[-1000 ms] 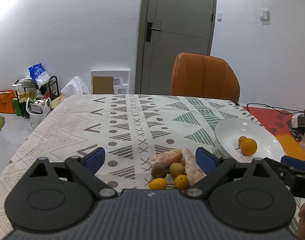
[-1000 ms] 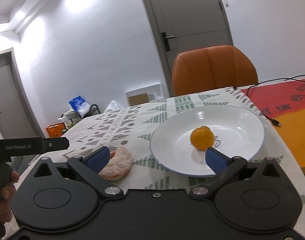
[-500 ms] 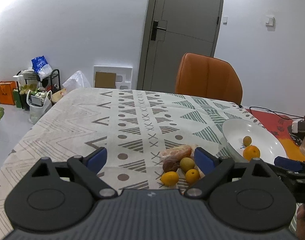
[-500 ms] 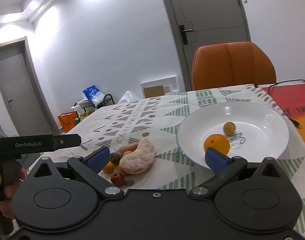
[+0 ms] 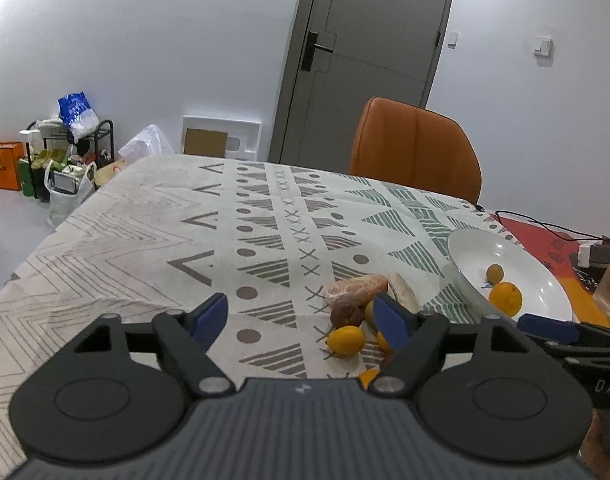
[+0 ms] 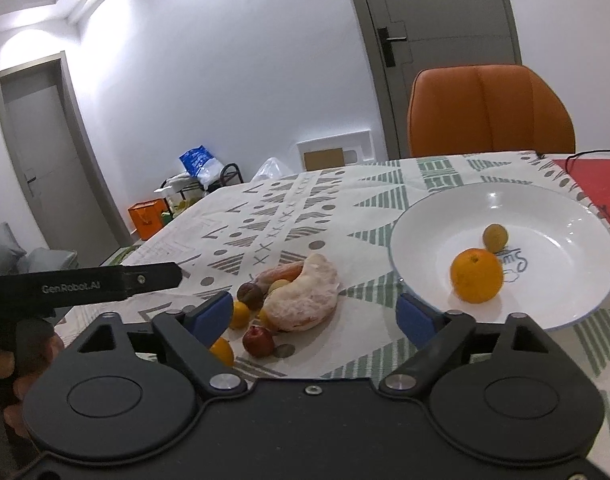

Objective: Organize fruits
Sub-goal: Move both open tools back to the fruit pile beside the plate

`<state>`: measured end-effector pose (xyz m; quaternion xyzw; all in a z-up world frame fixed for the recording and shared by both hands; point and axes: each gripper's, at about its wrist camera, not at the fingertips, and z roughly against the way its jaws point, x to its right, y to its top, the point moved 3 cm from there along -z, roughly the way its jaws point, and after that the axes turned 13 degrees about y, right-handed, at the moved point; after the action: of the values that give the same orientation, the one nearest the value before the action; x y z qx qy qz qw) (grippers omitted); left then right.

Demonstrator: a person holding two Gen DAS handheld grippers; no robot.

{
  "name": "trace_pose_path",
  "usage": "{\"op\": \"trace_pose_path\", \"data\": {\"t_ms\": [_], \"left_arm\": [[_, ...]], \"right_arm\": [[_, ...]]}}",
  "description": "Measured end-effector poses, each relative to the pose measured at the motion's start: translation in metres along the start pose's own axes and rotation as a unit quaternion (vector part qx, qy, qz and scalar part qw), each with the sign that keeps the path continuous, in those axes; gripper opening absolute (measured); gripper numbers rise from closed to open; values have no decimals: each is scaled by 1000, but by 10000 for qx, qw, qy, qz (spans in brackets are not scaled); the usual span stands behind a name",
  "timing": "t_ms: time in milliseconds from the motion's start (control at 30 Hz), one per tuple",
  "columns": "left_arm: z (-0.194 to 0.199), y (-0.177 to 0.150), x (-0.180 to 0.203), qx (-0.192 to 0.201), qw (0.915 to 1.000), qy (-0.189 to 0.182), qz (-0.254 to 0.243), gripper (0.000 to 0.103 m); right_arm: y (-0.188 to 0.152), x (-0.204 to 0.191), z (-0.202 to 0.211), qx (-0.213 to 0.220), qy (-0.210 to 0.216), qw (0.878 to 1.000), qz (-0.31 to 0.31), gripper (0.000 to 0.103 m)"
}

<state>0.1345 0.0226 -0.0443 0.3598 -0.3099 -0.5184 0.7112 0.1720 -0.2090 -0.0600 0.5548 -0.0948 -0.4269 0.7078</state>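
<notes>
The left gripper (image 5: 301, 316) is held low over the patterned tablecloth (image 5: 185, 240). Its jaws have just been closing but are seen apart, and nothing is gripped; only bare cloth and the edge of the fruit pile (image 5: 357, 320) lie between the blue fingertips (image 5: 209, 314). The right gripper (image 6: 319, 314) is likewise unclenched after a partial closing, with no object pressed by its pads; the pile is seen ahead, between its fingers.

The pile is located on the cloth just left of the white plate (image 6: 545, 208). It consists of:
- a peeled pomelo segment (image 6: 305, 298), curved and pale pink, resting on the other pieces;
- a second pinkish segment (image 5: 357, 286) behind it;
- a yellow fruit (image 5: 345, 340) at the near left;
- a dark red fruit (image 6: 258, 340) at the near edge;
- several small orange and brown pieces, partly hidden.

Two items are located on the plate: an orange (image 6: 476, 276) and, just behind it, a small yellow-green fruit (image 6: 495, 237). An orange chair (image 5: 415, 148) is placed at the far side of the table.
</notes>
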Motion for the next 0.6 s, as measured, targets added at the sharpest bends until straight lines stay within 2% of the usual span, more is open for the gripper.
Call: {"op": "trace_pose_path", "data": {"t_ms": [167, 600], "left_arm": [[-11, -2, -1, -162, 9997, -118, 131, 63], [-35, -4, 11, -583, 9971, -464, 157, 53]], "right_arm": [[-1, 0, -8, -94, 27, 10000, -8, 79], [2, 7, -31, -368, 79, 9990, -221, 68]]}}
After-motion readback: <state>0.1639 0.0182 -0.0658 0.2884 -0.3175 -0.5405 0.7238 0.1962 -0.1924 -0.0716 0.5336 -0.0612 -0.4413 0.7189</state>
